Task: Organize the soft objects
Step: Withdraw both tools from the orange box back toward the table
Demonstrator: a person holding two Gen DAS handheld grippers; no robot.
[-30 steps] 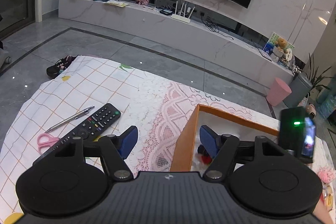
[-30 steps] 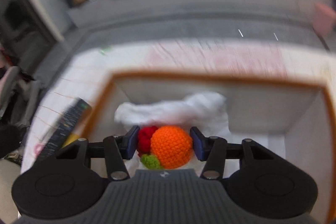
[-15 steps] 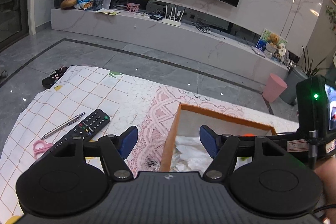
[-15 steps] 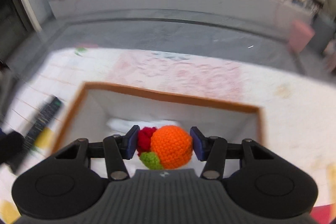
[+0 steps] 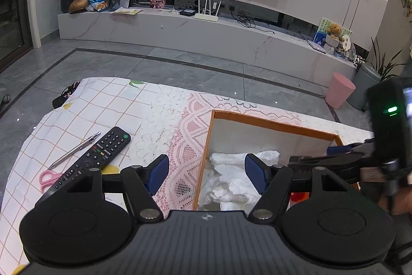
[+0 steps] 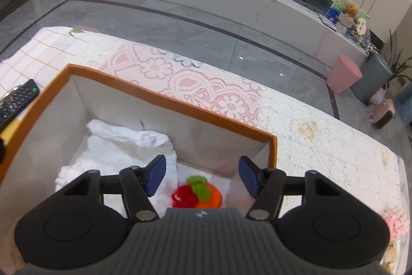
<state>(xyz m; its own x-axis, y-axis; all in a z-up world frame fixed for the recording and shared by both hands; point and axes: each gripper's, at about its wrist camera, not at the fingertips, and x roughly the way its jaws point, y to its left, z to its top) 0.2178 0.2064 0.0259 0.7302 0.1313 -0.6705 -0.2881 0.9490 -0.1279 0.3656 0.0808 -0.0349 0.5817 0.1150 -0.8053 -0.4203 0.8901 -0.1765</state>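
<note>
- Right gripper (image 6: 202, 175): jaws spread, just been opening, nothing pressed between the blue pads; poised over the orange-rimmed box (image 6: 164, 97).
- Crocheted toy (image 6: 197, 192): orange ball with a red ball and a green tuft, lying on the box floor near the right-hand corner, below the gap of the right jaws and clear of both pads. Red part to the left, orange to the right, so long axis roughly across the picture; green tuft towards the far wall. Lower part hidden by the gripper body.
- White crumpled cloth (image 6: 121, 146): filling the left half of the box, beside the toy.
- Right wrist view only: toy as a whole, pink fluffy item (image 6: 395, 223) at the right edge of the lace cloth (image 6: 206, 92).
- Left gripper (image 5: 207, 173): jaws wide apart, empty, straddling the box's left wall.
- Left wrist view only: pen (image 5: 76, 150), pink scissors (image 5: 49, 178), full remote control (image 5: 92, 159), the other gripper's body with a green light; of the toy, just a red-orange scrap.
</note>
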